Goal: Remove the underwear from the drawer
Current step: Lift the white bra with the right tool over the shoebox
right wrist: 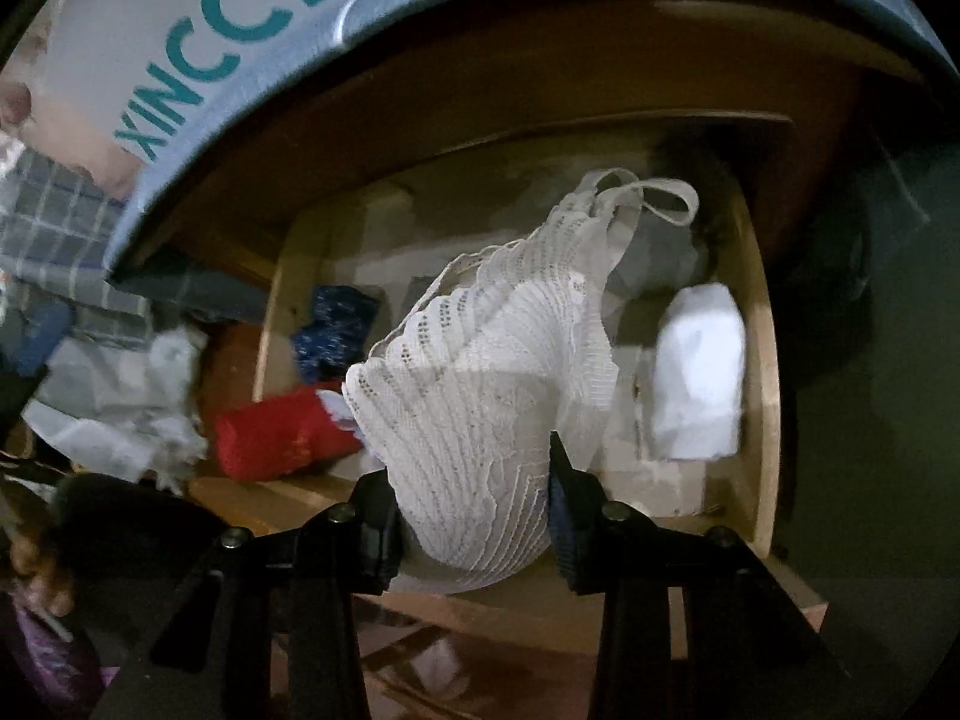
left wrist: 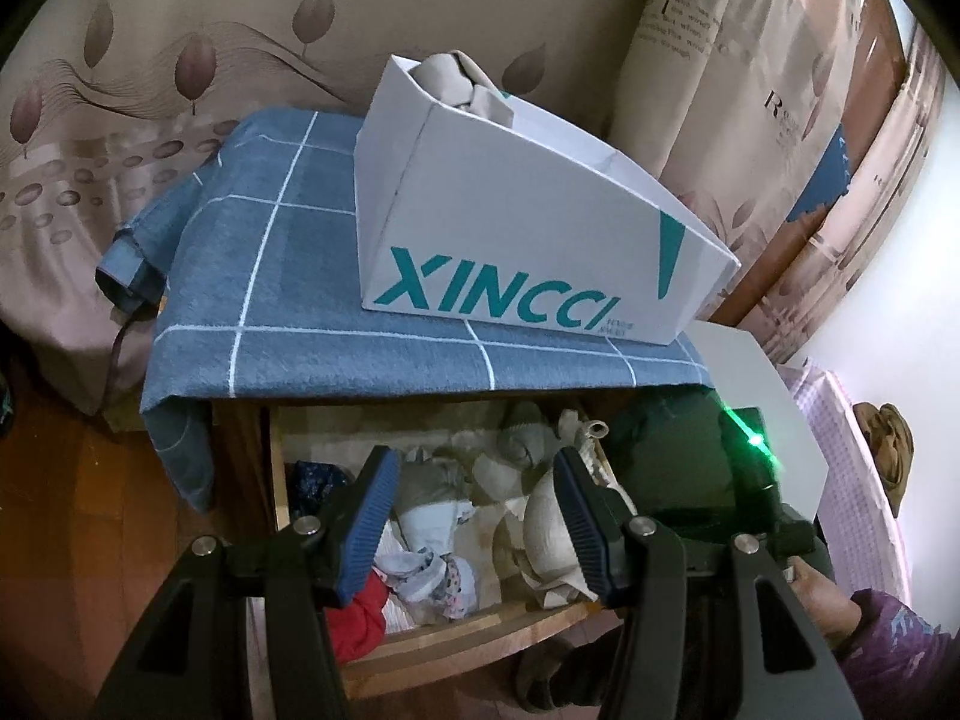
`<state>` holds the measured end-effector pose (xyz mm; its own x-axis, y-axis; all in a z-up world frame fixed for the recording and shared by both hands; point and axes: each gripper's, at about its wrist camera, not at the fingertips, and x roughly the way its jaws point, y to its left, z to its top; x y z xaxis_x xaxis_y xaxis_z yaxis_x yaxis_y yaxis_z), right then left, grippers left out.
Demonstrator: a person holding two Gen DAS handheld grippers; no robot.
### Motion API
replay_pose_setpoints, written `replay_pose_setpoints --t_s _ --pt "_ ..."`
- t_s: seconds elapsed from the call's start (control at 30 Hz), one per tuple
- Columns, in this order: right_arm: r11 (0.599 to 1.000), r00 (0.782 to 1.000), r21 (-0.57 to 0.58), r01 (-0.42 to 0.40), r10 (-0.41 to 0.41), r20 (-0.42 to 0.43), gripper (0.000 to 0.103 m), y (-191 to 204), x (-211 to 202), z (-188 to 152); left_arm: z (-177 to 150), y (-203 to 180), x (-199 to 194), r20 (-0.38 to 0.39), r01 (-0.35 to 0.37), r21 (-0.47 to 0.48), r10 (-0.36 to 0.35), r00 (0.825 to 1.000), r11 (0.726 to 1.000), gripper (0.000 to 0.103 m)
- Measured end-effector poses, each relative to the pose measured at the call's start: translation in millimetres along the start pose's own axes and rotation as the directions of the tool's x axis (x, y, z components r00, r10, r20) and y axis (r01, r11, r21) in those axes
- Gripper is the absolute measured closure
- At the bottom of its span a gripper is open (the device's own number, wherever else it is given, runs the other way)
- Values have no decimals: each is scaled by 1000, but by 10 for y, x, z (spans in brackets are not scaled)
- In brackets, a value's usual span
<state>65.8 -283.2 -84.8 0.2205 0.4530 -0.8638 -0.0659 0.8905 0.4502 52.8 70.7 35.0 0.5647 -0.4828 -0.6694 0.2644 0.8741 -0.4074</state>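
Right gripper [right wrist: 474,516] had its jaws pinching a white lace bra [right wrist: 480,396], dangling just above the open wooden drawer [left wrist: 420,639], while the left gripper [left wrist: 480,516] hovered over that drawer with jaws spread and nothing between them. Further back, a white box [left wrist: 510,222] reading "XINCCI" in teal sat on the blue checked cloth [left wrist: 288,312] covering the surface, beige fabric poking out the top.

Open drawer [left wrist: 420,642] top clear; cloth-draped tabletop [left wrist: 312,300] overhanging rear.
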Motion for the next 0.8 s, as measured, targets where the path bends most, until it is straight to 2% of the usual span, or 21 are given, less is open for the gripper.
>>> replay_pose_setpoints --t_s 0.23,0.47,0.63,0.8 --pt "992 992 53 -116 113 54 67 47 -134 -45 -11 -14 64 -21 -15 10 15 1000 1000 48" --pt "969 966 66 -239 230 114 67 155 -468 -112 0 32 86 -28 -19 -12 19 999 1000 48" --pt "939 932 55 -339 327 157 67 281 -836 -219 -1 23 104 -36 -27 -8 27 999 1000 48" --pt "891 878 39 -452 436 196 67 409 -1231 -311 -8 5 114 -40 -35 0 35 999 999 48"
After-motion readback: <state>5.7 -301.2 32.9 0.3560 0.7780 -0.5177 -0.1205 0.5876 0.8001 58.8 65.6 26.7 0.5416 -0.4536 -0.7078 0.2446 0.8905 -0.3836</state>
